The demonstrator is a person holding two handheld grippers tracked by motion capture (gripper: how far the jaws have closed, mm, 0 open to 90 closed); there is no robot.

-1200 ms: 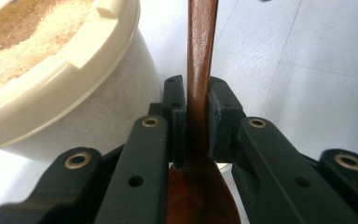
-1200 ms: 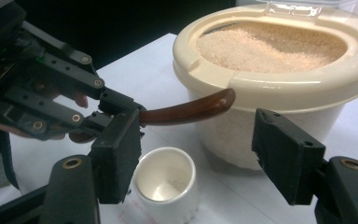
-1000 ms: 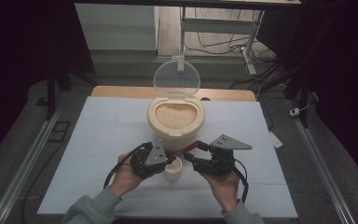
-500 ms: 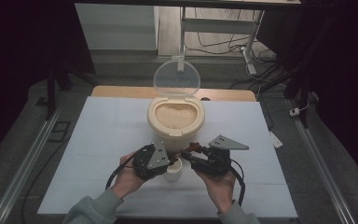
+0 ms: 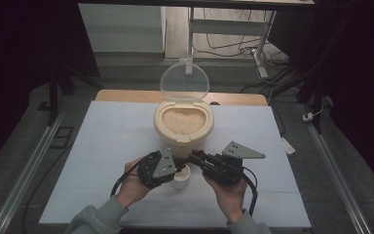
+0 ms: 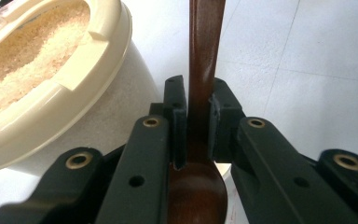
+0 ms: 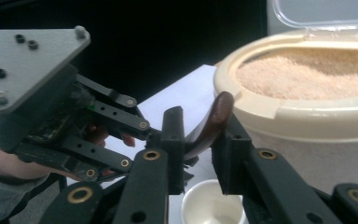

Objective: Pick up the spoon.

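Lying across the gap between both tools, a dark brown wooden spoon (image 6: 204,93) runs its long axis from the left gripper (image 5: 174,163) toward the right gripper (image 5: 195,157), above a small white cup (image 5: 180,178) on the white table (image 5: 102,146); in the left gripper view the bowl end sits low between the jaws and the handle points up and away, clenched between both pads; in the right gripper view the handle's rounded tip (image 7: 220,105) curves upward between that tool's jaws, whether these press on it cannot be told; left hand (image 5: 132,185) and right hand (image 5: 231,194) enter from the bottom edge, angled inward toward each other, grey plates uppermost; cream rice container (image 5: 183,123), filled with pale grain, stands just beyond the grippers, its clear lid (image 5: 184,82) hinged upright.
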